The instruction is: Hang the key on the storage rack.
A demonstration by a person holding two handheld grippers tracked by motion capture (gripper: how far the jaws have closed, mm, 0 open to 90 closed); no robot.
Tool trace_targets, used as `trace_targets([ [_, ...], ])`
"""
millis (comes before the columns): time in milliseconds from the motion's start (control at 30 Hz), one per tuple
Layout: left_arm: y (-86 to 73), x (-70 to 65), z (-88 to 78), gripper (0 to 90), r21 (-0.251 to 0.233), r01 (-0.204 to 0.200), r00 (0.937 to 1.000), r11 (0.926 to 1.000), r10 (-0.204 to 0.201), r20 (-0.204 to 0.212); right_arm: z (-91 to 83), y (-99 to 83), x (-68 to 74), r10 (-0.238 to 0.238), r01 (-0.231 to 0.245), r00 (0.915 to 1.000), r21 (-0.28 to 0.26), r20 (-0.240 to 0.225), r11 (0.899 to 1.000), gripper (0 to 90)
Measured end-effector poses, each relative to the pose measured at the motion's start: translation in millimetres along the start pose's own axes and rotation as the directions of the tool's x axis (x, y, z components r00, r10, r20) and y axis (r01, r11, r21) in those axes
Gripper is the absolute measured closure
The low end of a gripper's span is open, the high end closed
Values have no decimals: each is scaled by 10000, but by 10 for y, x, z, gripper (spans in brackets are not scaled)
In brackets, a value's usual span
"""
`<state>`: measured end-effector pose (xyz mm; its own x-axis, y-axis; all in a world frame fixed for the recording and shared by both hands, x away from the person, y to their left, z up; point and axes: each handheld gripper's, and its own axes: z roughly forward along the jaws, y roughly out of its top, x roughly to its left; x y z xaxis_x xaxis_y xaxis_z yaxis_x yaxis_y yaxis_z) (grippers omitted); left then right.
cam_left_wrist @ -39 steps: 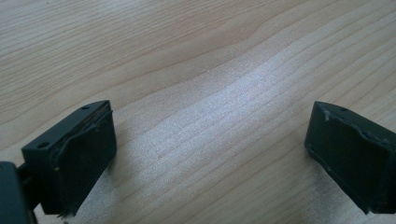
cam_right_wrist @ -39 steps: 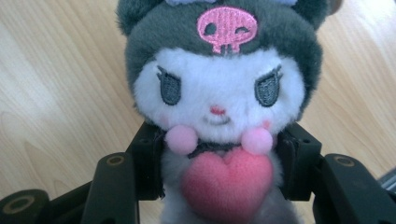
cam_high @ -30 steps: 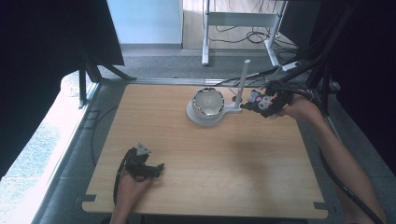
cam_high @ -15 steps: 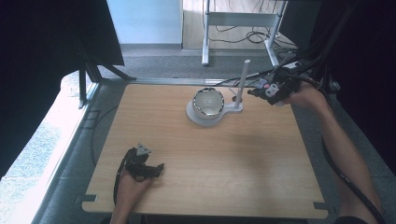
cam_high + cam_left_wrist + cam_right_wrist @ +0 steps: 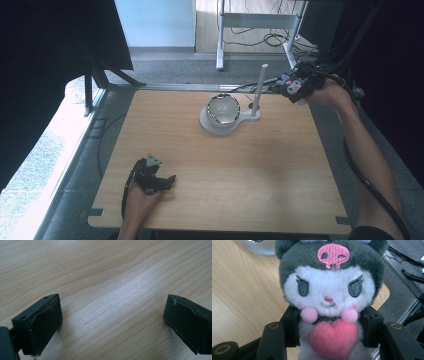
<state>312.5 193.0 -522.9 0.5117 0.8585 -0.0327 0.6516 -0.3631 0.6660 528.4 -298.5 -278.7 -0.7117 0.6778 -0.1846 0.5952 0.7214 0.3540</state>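
Observation:
My right gripper hangs in the air over the table's far right corner, shut on a small plush toy with a dark grey hood, a white face, a pink skull badge and a pink heart on its chest. The black jaws squeeze the toy's body from both sides. My left gripper rests on the wooden table near its front left, open; in the left gripper view there is bare wood between its fingertips.
A white stand with a shiny metal bowl and an upright white post sits at the table's far middle, just left of the right gripper. Cables and a metal frame lie on the floor beyond the far edge.
The right gripper has lifted with the plush toy and drifted towards the far right corner, away from the white post. The left gripper has stayed where it was.

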Motion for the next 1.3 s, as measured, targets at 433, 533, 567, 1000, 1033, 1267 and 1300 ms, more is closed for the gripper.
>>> trace_targets([
  [433, 0, 0, 0, 21, -4, 2, 10000, 10000, -2, 11, 10, 219, -102, 138, -134, 9998, -323, 138, 9994, 446],
  [533, 0, 0, 0, 21, 0, -2, 10000, 10000, 2, -6, 24, 264, -94, 141, -135, 9997, -337, 181, 9993, 446],
  [567, 0, 0, 0, 21, 0, -2, 10000, 10000, 2, -9, 26, 275, -86, 112, -106, 9998, -363, 169, 9993, 446],
  [1000, 0, 0, 0, 21, 5, -6, 10000, 10000, 6, -11, -21, 342, -55, 104, -89, 9996, -524, 275, 9986, 446],
  [1033, 0, 0, 0, 21, 4, -7, 10000, 10000, 7, -10, -19, 341, -62, 128, -112, 9995, -536, 290, 9985, 447],
  [1267, 0, 0, 0, 21, 4, -3, 10000, 10000, 3, -9, 24, 338, -18, 53, -52, 10000, -477, 31, 9988, 446],
  [1300, 0, 0, 0, 21, 3, -6, 10000, 10000, 6, -10, 35, 339, 8, 12, -15, 10000, -456, -67, 9990, 446],
])
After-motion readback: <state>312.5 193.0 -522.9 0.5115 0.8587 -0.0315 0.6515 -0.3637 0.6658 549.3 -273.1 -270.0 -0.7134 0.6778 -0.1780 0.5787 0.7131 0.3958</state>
